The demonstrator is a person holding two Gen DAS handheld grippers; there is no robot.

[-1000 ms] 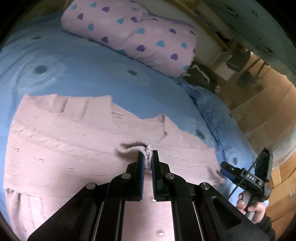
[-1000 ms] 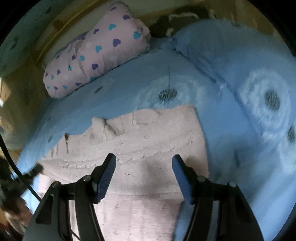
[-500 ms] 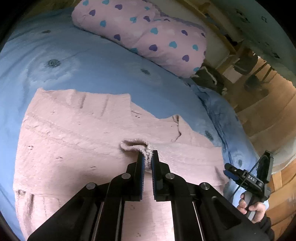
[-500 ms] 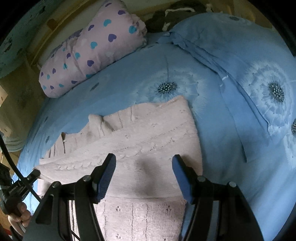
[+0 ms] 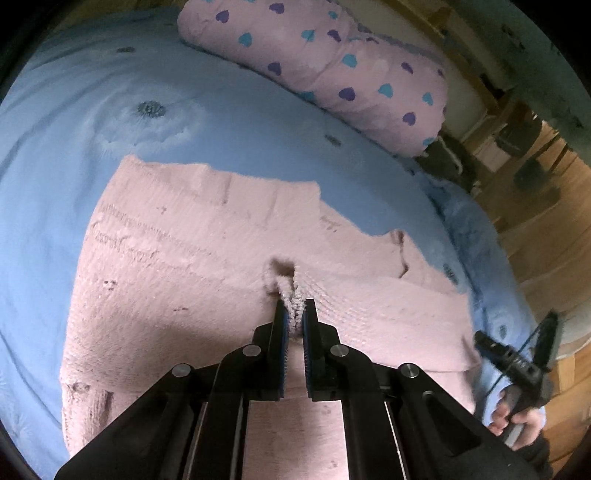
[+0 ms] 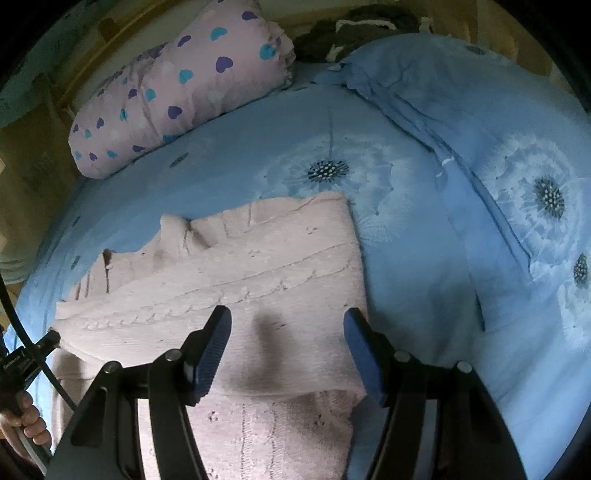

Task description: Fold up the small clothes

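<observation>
A pale pink knitted sweater (image 5: 192, 266) lies partly folded on the blue bed cover; it also shows in the right wrist view (image 6: 258, 266). My left gripper (image 5: 294, 314) is shut on a pinched ridge of the sweater's knit near its middle. My right gripper (image 6: 287, 321) is open and empty, hovering just above the sweater's folded part, its fingers (image 6: 214, 343) apart over the fabric. The right gripper also shows at the right edge of the left wrist view (image 5: 517, 362), held in a hand.
A pink pillow with blue and purple hearts (image 5: 332, 66) lies at the head of the bed (image 6: 177, 96). The blue dandelion-print cover (image 6: 480, 221) spreads to the right. Dark clothing (image 6: 369, 26) lies beyond the pillow. Wooden floor and furniture (image 5: 535, 206) are right of the bed.
The left gripper, still pinching the sweater, has moved forward and right; the pinched loop looks smaller and tighter. The right gripper stays open, the view now steadier and slightly closer to the sweater.
</observation>
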